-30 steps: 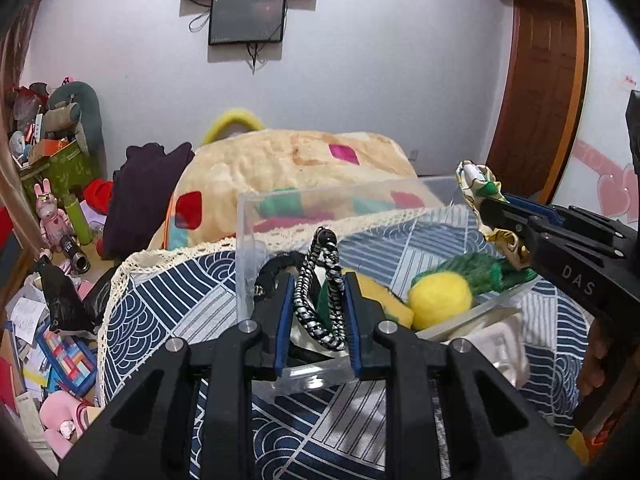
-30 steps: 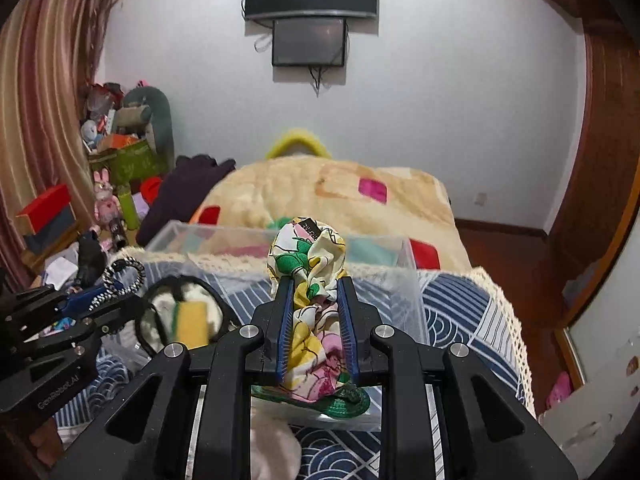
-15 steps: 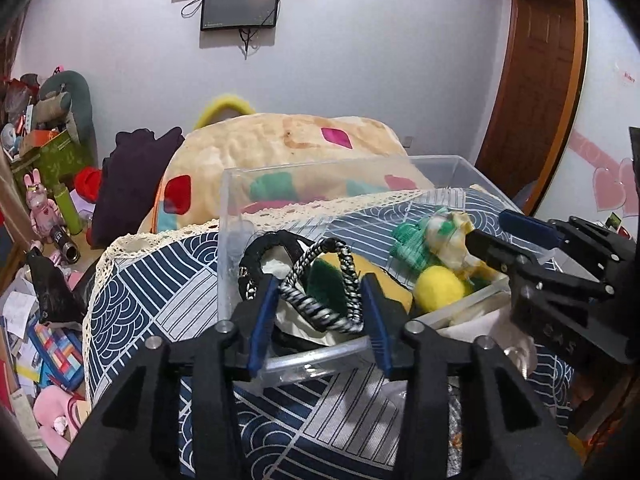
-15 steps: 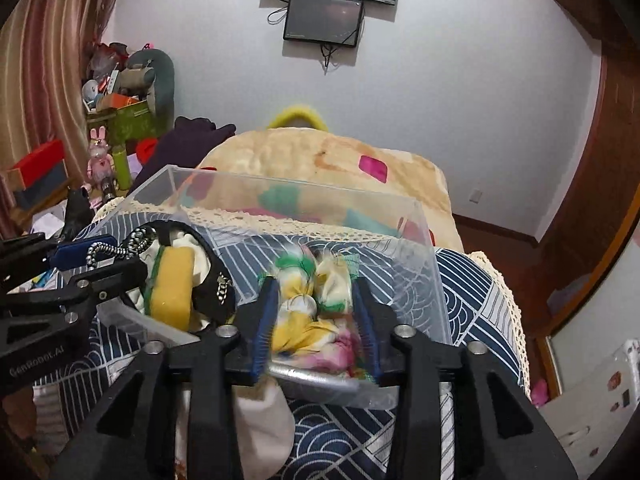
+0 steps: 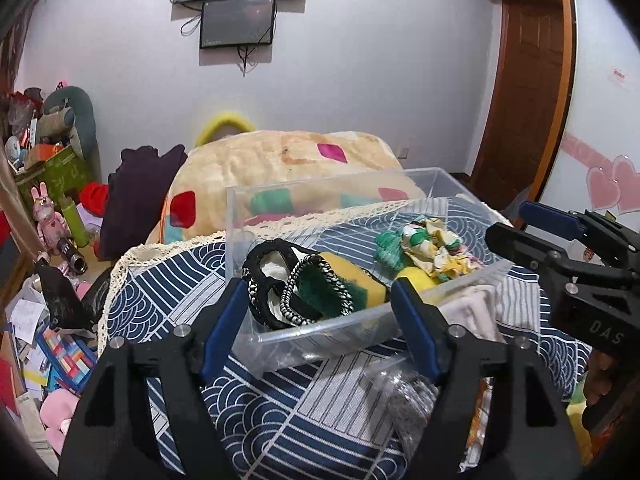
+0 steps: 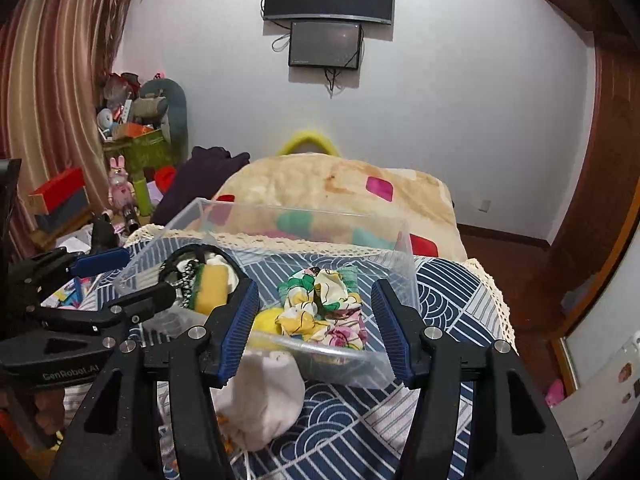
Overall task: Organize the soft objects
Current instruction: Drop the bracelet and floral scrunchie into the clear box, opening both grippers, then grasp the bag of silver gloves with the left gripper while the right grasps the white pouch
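A clear plastic bin (image 5: pixel 320 189) (image 6: pixel 304 211) stands on the blue patterned cloth. In its left part lie a black-and-white braided cord ring (image 5: pixel 308 298) (image 6: pixel 185 276), a black band (image 5: pixel 260 256) and a yellow-green sponge (image 5: pixel 352 276) (image 6: pixel 212 288). A floral scrunchie (image 5: pixel 432 244) (image 6: pixel 324 308) rests in its right part by a yellow ball (image 5: pixel 416 278). My left gripper (image 5: pixel 318 300) (image 6: pixel 136 276) hovers at the bin's near wall, its jaws opening with nothing pressed between them. My right gripper (image 6: pixel 315 300) (image 5: pixel 516 224) is likewise opening, clear of the scrunchie.
A white cloth bundle (image 6: pixel 264 396) and a crinkled clear bag (image 5: pixel 404 400) lie in front of the bin. Behind it are a patchwork blanket (image 5: pixel 288 160) and a dark purple garment (image 5: pixel 136 200). Toys and boxes (image 5: pixel 52 208) crowd the left; a wooden door (image 5: pixel 524 80) stands right.
The left gripper let go of the braided cord and the right let go of the floral scrunchie. Both now lie in the bin. Both jaws widened and drew back a little.
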